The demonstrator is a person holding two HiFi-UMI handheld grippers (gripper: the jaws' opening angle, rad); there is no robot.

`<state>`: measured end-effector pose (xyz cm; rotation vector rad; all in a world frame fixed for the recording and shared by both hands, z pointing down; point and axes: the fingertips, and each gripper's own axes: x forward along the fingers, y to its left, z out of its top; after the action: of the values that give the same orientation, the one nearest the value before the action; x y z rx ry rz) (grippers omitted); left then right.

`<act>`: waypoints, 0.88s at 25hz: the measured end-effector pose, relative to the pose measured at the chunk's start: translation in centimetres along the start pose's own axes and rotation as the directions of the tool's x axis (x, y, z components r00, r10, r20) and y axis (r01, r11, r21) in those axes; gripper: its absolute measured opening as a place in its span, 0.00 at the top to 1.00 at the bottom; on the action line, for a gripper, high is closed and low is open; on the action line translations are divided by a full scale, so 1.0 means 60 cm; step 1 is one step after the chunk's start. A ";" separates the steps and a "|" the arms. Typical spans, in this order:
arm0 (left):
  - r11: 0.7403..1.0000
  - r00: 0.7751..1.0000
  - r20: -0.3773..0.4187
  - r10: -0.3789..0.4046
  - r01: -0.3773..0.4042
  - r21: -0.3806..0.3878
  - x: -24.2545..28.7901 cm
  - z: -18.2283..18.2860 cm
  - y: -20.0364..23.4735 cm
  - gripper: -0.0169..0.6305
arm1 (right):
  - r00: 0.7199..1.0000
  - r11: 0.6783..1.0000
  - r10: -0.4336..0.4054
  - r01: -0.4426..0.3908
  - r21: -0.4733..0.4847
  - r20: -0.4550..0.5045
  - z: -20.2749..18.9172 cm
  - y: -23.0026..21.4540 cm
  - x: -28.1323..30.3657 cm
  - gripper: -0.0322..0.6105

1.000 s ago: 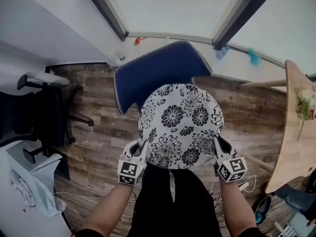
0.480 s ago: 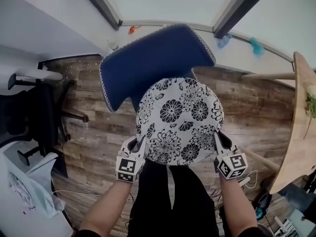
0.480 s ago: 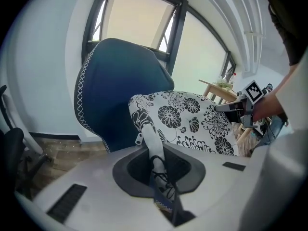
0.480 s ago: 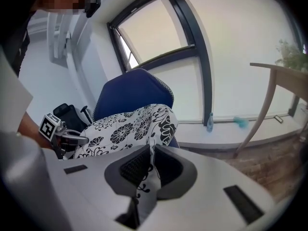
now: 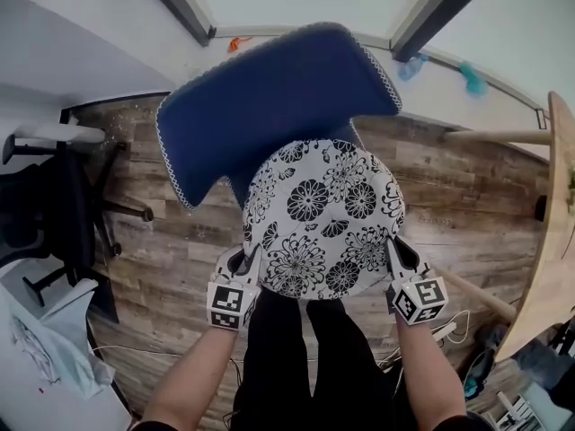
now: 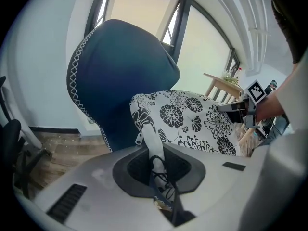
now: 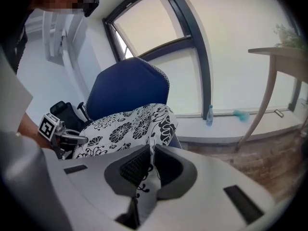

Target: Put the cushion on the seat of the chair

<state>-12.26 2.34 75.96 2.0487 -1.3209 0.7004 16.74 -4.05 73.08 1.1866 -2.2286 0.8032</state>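
Over a blue chair (image 5: 269, 97), a flowered cushion (image 5: 323, 218) is held flat — its edges pinched tight by the left gripper (image 5: 243, 263) and the right gripper (image 5: 396, 254).

Bright daylight from the window (image 7: 159, 32), soft shadows, strong fisheye bending, dark vignetted corners

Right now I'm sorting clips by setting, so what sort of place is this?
Likely an office or study room. A black swivel office chair stands beside the blue chair on a wood-plank floor, and a wooden table sits near large windows.
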 end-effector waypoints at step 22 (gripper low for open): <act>1.000 0.997 -0.081 0.010 -0.011 -0.009 0.099 -0.098 0.036 0.93 | 0.995 0.999 -0.015 0.011 -0.042 -0.097 -0.091 -0.031 0.083 0.88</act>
<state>-12.72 2.29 84.58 1.9866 -1.2876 0.7721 16.59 -3.95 80.71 1.1172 -2.1463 0.7896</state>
